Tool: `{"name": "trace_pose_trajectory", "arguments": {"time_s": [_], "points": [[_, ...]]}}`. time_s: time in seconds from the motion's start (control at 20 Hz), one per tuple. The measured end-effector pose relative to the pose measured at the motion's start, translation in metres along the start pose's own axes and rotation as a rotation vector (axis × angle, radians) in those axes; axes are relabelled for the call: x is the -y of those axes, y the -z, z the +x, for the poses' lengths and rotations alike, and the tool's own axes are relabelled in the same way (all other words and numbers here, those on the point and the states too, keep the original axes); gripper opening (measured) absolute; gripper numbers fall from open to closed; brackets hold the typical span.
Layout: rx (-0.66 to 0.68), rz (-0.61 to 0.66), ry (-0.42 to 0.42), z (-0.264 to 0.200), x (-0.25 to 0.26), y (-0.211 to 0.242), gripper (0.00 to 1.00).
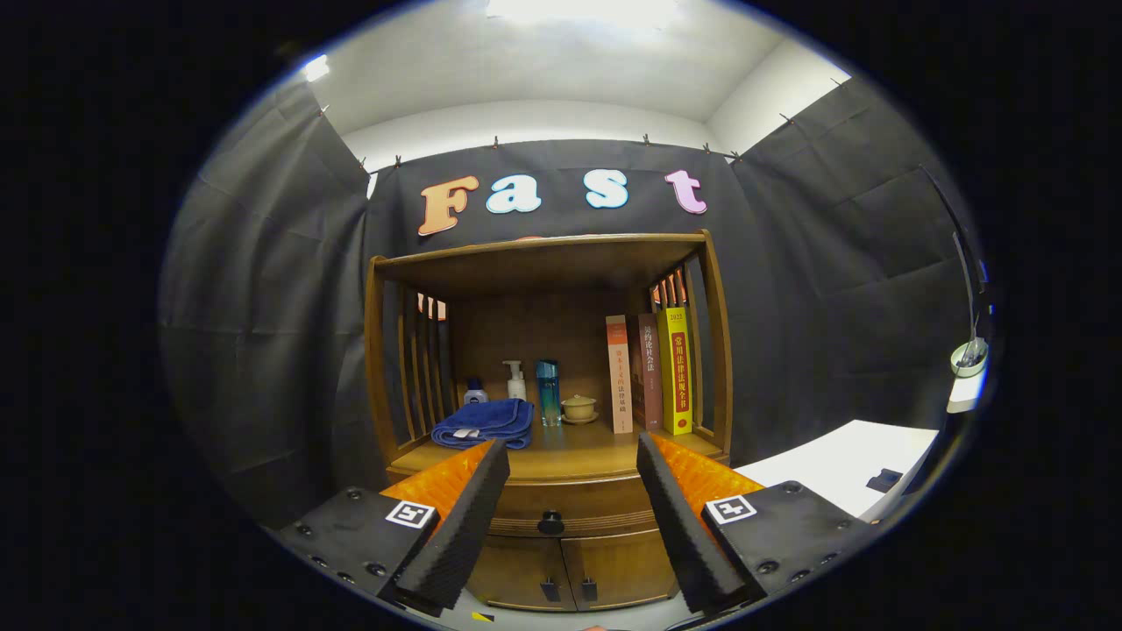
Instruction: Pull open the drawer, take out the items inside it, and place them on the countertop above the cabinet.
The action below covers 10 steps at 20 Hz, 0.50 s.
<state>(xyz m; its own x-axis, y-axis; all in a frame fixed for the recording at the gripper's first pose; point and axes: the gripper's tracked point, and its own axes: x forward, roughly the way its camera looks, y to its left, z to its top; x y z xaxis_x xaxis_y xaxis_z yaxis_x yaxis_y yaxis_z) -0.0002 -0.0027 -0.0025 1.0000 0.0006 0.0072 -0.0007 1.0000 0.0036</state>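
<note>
A wooden cabinet [552, 350] stands ahead against the booth wall. Its drawer [570, 504] sits closed under the countertop [578, 447], with a dark round knob [550, 523] at its middle. My gripper [574, 456] is open, some way in front of the cabinet, and the knob shows between the two fingers with nothing held. The inside of the drawer is hidden.
On the countertop lie a folded blue towel [485, 423], a small bottle [475, 392], a pump bottle [515, 381], a blue bottle [549, 393], a small lidded cup [578, 407] and three upright books [649, 372]. Two small doors [565, 570] sit below the drawer. A white table [841, 469] stands to the right.
</note>
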Motion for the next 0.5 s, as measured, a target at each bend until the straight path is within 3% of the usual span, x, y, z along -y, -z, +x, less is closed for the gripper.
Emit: {"name": "trace_pose_trajectory", "arguments": {"time_s": [0.5], "points": [[-0.002, 0.004, -0.004, 0.0016, -0.0009, 0.0033, 0.97]]}}
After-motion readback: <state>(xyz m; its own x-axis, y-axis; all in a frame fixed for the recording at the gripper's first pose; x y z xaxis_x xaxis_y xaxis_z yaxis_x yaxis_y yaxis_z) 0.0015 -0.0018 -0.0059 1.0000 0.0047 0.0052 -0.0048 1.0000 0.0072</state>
